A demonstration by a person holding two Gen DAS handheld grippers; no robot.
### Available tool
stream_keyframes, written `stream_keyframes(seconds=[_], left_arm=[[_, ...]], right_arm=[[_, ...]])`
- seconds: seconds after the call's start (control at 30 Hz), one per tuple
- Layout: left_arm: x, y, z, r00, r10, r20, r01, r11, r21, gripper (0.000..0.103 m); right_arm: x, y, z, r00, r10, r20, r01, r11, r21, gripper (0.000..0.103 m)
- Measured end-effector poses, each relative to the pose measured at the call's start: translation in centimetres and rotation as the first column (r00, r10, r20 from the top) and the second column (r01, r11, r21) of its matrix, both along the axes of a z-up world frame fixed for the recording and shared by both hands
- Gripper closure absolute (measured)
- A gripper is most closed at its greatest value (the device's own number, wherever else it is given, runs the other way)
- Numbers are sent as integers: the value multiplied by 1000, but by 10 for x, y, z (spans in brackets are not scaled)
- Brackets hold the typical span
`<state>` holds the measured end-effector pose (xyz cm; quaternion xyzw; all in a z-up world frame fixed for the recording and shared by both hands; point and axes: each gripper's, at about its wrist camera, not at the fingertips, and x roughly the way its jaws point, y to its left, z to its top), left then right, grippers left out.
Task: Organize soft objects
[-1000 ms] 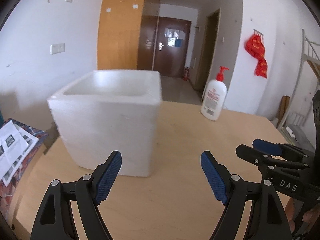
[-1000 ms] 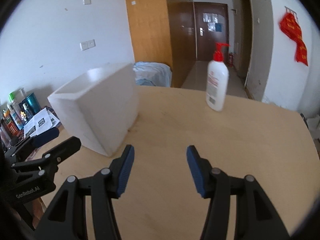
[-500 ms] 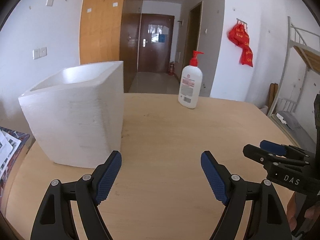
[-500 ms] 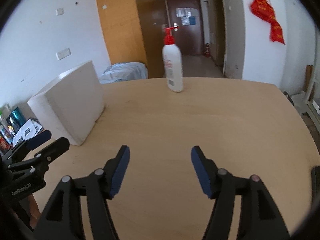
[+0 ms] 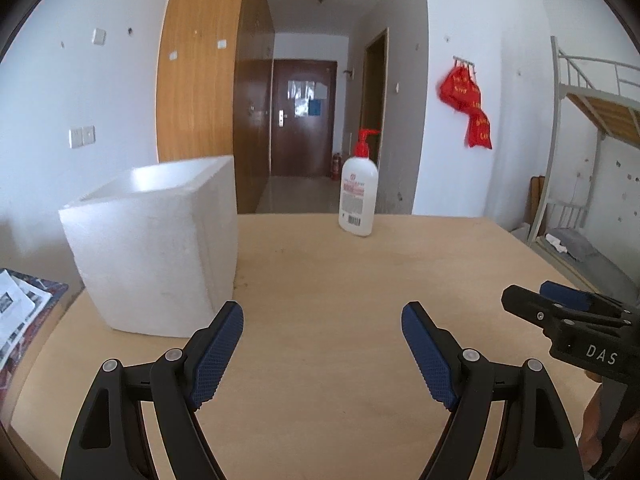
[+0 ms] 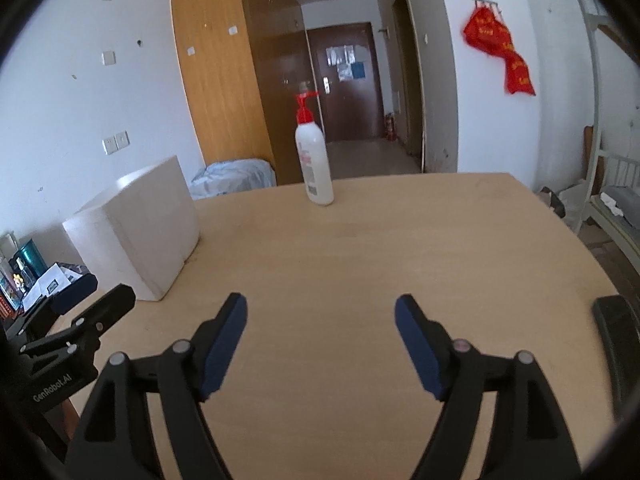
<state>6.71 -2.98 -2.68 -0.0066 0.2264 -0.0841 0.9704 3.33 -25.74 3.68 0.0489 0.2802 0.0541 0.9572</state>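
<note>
A white foam box (image 5: pixel 160 248) stands open-topped on the left of the wooden table (image 5: pixel 340 280); it also shows in the right wrist view (image 6: pixel 140 232). A white pump bottle with a red top (image 5: pixel 358 196) stands upright near the table's far edge, also in the right wrist view (image 6: pixel 316 164). My left gripper (image 5: pixel 322 344) is open and empty above the table, to the right of the box. My right gripper (image 6: pixel 320 340) is open and empty beside it. Each gripper shows in the other's view, the right one (image 5: pixel 560 312) and the left one (image 6: pixel 92 312). No soft object is in view.
Papers and small items (image 6: pixel 40 284) lie left of the table. A bunk bed frame (image 5: pixel 580 120) stands at the right. A dark chair back (image 6: pixel 616 344) shows at the table's right edge. A hallway with a brown door (image 5: pixel 304 120) lies ahead.
Both grippers have swung to the right, away from the foam box, so the bottle sits nearer the centre of each view. Both stay open and empty.
</note>
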Motion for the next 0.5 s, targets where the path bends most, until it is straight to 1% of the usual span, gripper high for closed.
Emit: stream_keyframes(seconds=[0.03, 0.1, 0.3, 0.37, 0.4, 0.5], left_arm=[[-6, 1, 3, 1000, 1, 11, -1, 1000, -6, 21], [-13, 2, 8, 1000, -2, 23, 2, 1000, -10, 21], [-37, 1, 23, 997, -11, 76, 12, 1000, -17, 20], [-46, 3, 29, 995, -8, 97, 11, 1000, -28, 18], [-50, 4, 31, 994, -6, 109, 10, 999, -30, 17], [-62, 4, 39, 990, -7, 141, 11, 1000, -27, 16]], right_arm=[[-5, 1, 3, 1000, -2, 13, 2, 1000, -3, 17], [-14, 2, 8, 999, -6, 39, 7, 1000, -10, 14], [-35, 5, 23, 995, -4, 98, 6, 1000, -22, 10], [-42, 6, 28, 993, -3, 122, 7, 1000, -30, 10], [-45, 8, 31, 990, -2, 138, 7, 999, -39, 7], [-57, 10, 38, 983, 5, 181, 3, 999, -44, 3]])
